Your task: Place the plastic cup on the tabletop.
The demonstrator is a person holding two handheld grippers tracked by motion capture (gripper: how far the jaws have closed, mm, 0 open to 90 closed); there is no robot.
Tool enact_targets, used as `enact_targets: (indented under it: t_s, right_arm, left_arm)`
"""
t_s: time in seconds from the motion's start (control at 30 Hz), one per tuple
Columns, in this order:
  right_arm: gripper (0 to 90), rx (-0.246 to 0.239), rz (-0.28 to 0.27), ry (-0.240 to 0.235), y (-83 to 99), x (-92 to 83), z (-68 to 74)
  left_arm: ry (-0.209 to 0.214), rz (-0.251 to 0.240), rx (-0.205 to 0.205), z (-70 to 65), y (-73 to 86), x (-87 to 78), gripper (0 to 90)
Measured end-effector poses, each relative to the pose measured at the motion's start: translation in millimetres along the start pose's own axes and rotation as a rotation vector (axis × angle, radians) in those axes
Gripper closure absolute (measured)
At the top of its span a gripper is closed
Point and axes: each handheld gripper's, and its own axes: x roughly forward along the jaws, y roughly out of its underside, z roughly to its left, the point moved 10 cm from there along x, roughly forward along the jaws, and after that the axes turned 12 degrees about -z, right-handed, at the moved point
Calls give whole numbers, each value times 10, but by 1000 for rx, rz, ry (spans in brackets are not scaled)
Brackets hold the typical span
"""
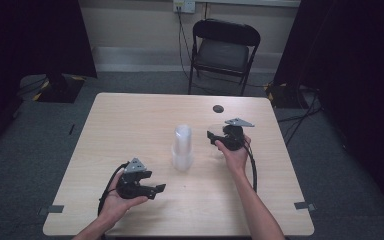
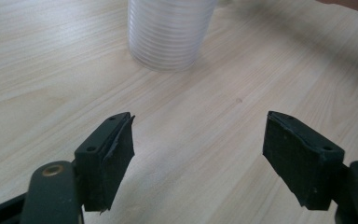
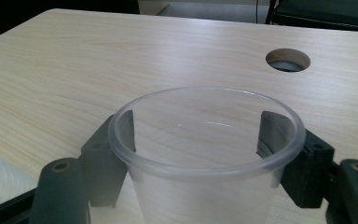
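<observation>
Clear plastic cup point(image 3: 205, 154), a single one, stands upright between the jaws of the right gripper point(image 3: 200, 158), mouth up. Its wall is thin and see-through, so the pale wood grain of the table point(image 3: 74, 70) reads straight through it, and its thick rolled rim makes a smooth, slightly frosted ring. In the right gripper view the two black jaws flank the cup on either side below the rim, and their pads show through the plastic. They lie right against the wall, though I cannot tell for sure that they are pressing on it. In the high view the right gripper point(image 1: 226, 137) sits on the right half of the table point(image 1: 130, 115), with the cup barely visible as a faint glint just beneath it.

Beside it, toward the table's middle, stands a stack of clear plastic cups point(image 1: 182, 148), nested upside down into a tall, whitish column that widens at the bottom. In the left gripper view the stack point(image 2: 170, 32) shows fine, close horizontal rings where the rims pile on each other, and it rests directly on the wood.

Nearer the person, the left gripper point(image 2: 198, 154) is held with its jaws spread wide and nothing between them but bare tabletop. It points toward the stack and stands well apart from it. A round cable hole point(image 3: 287, 59) lies in the tabletop beyond the single cup.
</observation>
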Motion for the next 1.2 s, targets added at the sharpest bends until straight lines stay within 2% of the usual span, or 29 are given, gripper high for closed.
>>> enact_targets:
  t_s: [0.27,0.63,0.8,1.03,1.2]
  right_arm:
    - [266,-6,-7,-11,31,8,48]
    - [278,-16,-1,-25,135,-199,28]
    - [280,-22,2,-32,153,-238,29]
    - [279,-61,16,-37,199,-308,59]
    - [274,-61,30,-44,230,-328,57]
  left_arm:
    - [-2,0,1,4,4,5,246]
    - [-6,2,4,-12,11,7,246]
    - [-7,3,5,-10,13,9,246]
    - [-8,7,6,0,16,5,246]
    - [-10,5,3,2,16,8,245]
